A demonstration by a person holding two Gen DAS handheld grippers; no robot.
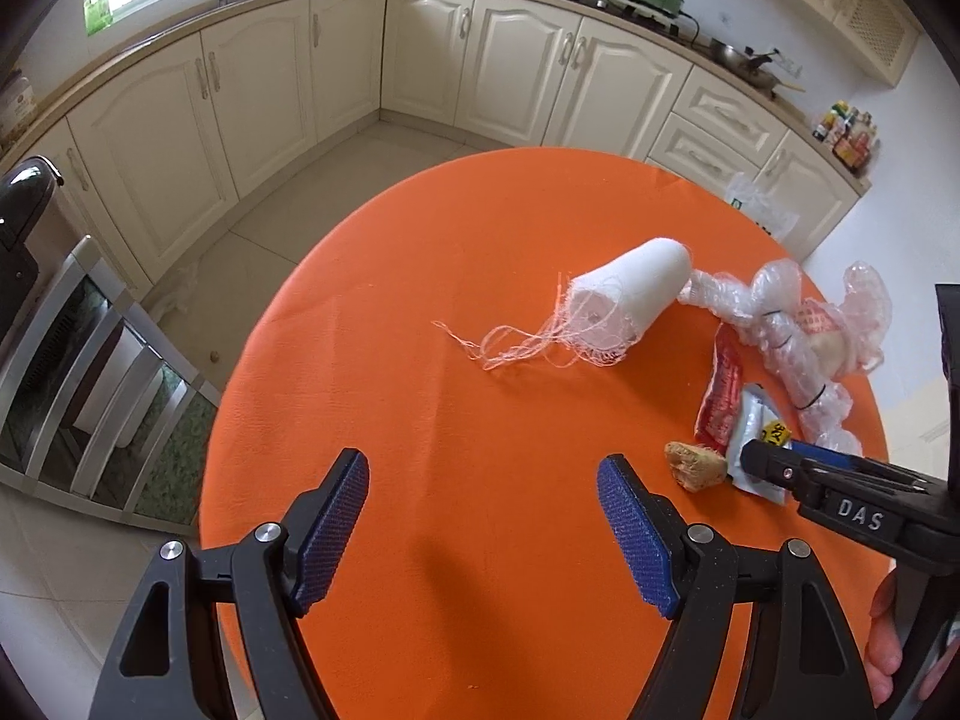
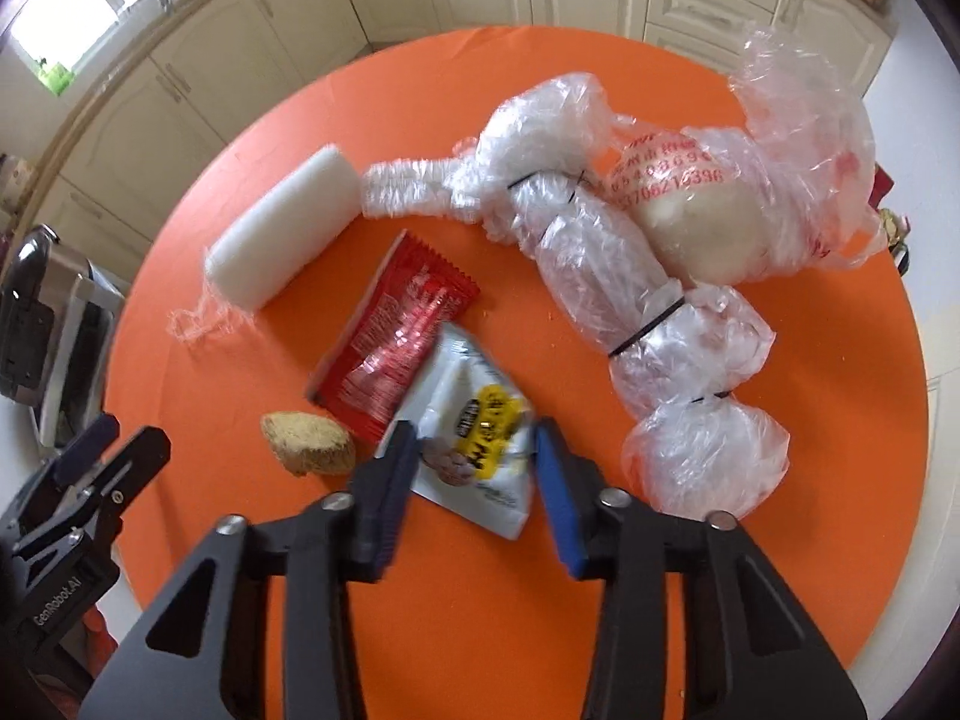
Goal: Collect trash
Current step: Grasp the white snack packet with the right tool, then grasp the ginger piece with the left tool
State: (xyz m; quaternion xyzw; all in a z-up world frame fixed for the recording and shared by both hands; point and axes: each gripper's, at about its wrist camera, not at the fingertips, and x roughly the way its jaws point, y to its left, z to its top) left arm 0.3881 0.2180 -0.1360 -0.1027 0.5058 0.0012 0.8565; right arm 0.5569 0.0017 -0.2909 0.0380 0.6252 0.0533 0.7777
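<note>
Trash lies on a round orange table (image 1: 420, 252). My right gripper (image 2: 475, 429) points down with its pads against both sides of a white and yellow snack packet (image 2: 480, 426), shut on it. A red wrapper (image 2: 396, 336) and a brown bread piece (image 2: 309, 444) lie just left of it. Farther off are a white foam roll (image 2: 288, 234) with loose threads and a tied bundle of clear plastic bags (image 2: 600, 258). My left gripper (image 1: 483, 465) hangs open over bare tabletop, left of the bread piece (image 1: 696, 465) and the right gripper (image 1: 756, 462).
Cream kitchen cabinets (image 1: 270, 90) curve around behind the table. A black bin (image 1: 24, 210) and a metal-framed glass rack (image 1: 90, 390) stand to the left on the tiled floor. Another clear bag (image 1: 759, 207) lies at the table's far edge. A hand (image 1: 888, 642) holds the right gripper.
</note>
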